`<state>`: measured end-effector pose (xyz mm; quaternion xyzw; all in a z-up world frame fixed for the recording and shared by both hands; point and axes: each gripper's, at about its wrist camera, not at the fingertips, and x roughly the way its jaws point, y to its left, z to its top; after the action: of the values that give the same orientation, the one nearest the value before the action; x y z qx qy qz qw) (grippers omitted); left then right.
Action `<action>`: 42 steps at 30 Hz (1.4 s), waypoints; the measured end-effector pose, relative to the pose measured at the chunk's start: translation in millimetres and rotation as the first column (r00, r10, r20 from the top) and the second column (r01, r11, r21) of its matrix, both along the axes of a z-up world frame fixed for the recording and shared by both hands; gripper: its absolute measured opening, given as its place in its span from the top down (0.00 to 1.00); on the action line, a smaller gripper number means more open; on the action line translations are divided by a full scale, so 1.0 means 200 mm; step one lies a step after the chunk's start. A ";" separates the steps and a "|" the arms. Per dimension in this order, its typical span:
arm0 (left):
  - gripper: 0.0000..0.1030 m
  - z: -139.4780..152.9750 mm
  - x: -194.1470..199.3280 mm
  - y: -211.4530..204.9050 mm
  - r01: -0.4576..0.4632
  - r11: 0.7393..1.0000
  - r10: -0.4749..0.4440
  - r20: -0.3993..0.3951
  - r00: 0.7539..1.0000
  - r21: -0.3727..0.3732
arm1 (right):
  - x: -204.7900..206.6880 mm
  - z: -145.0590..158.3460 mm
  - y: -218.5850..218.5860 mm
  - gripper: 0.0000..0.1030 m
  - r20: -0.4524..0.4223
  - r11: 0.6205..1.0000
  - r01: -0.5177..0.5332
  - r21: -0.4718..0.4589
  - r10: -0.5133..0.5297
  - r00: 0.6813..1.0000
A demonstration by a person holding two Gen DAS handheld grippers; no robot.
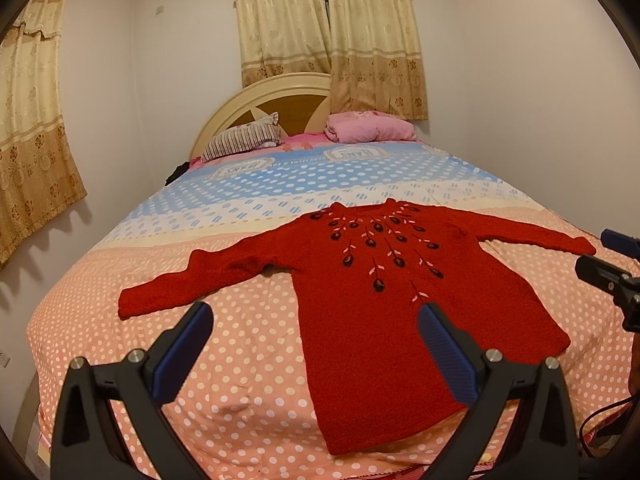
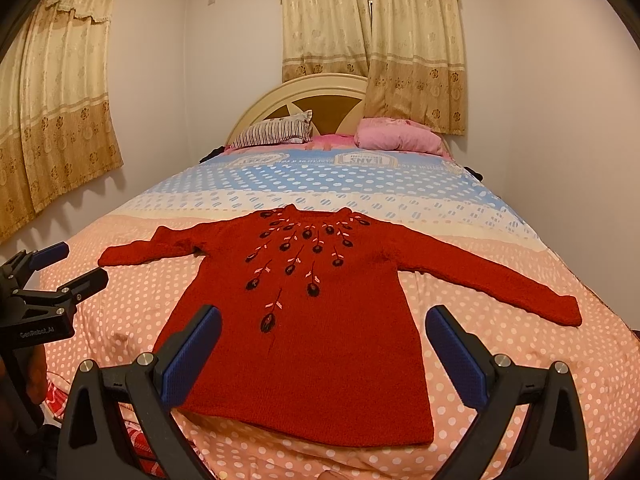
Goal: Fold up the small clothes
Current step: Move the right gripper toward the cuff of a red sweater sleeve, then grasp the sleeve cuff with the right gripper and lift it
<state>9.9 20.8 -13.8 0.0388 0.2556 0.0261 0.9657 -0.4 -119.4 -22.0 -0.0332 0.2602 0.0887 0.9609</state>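
A small red knit sweater [image 1: 372, 320] with dark embroidered flowers lies flat, front up, on the bed, both sleeves spread out; it also shows in the right wrist view [image 2: 316, 344]. My left gripper [image 1: 316, 312] is open and empty, held above the bed over the sweater's left hem side, apart from it. My right gripper [image 2: 324, 316] is open and empty, held above the sweater's lower body. Each gripper shows at the edge of the other's view: the right one [image 1: 600, 256] and the left one [image 2: 76, 264].
The bed [image 1: 248, 344] has a polka-dot cover, pink near me and blue further off. A striped pillow [image 1: 244, 140] and a pink pillow [image 1: 368, 128] lie by the headboard [image 1: 264, 100]. Walls and curtains [image 1: 328, 32] surround the bed.
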 end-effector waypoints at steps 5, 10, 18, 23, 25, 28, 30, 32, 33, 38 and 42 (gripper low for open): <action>0.00 -0.01 0.02 0.00 -0.005 1.000 0.005 0.002 1.000 0.013 | 0.03 -0.02 -0.02 0.01 0.007 1.000 0.005 -0.012 -0.005 1.000; 0.00 -0.06 0.10 0.01 -0.020 0.999 0.021 -0.018 1.000 0.030 | 0.10 -0.08 -0.11 0.01 -0.020 0.999 0.033 0.028 -0.033 0.999; 0.00 -0.15 0.30 -0.05 -0.007 0.999 0.010 -0.060 0.998 0.042 | 0.29 -0.24 -0.42 0.01 -0.144 0.981 0.159 0.114 -0.142 0.979; 0.00 -0.20 0.42 -0.08 0.004 0.999 -0.001 -0.090 0.996 0.036 | 0.41 -0.35 -0.83 0.01 -0.240 0.915 0.315 0.251 -0.257 0.936; 0.00 -0.22 0.45 -0.09 0.003 0.999 0.000 -0.097 0.995 0.037 | 0.46 -0.37 -1.06 0.01 -0.273 0.866 0.398 0.304 -0.321 0.907; 0.00 -0.24 0.50 -0.09 0.005 1.000 -0.002 -0.109 0.994 0.027 | 0.50 -0.44 -1.41 0.02 -0.359 0.739 0.537 0.406 -0.411 0.838; 0.00 -0.24 0.53 -0.10 0.001 1.000 0.002 -0.111 0.994 0.027 | 0.52 -0.46 -1.56 0.13 -0.382 0.693 0.594 0.409 -0.461 0.801; 0.00 -0.25 0.57 -0.10 -0.009 0.999 0.013 -0.116 0.993 0.033 | 0.54 -0.46 -1.68 0.20 -0.391 0.666 0.646 0.375 -0.518 0.761; 0.00 -0.26 0.58 -0.10 -0.017 0.999 0.021 -0.123 0.992 0.028 | 0.56 -0.47 -1.74 0.21 -0.407 0.643 0.666 0.377 -0.531 0.743; 0.00 -0.26 0.62 -0.11 -0.024 1.000 0.023 -0.129 0.991 -0.003 | 0.68 -0.53 -1.99 0.31 -0.434 0.595 0.716 0.365 -0.572 0.696; 0.00 -0.27 0.63 -0.15 -0.007 1.000 0.009 -0.132 0.991 0.019 | 0.76 -0.57 -2.02 0.40 -0.452 0.613 0.709 0.348 -0.553 0.700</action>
<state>136.0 -8.3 -68.3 0.0484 0.3190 0.0296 0.9460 151.7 -524.1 -135.6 0.3246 0.3646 -0.1921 0.8514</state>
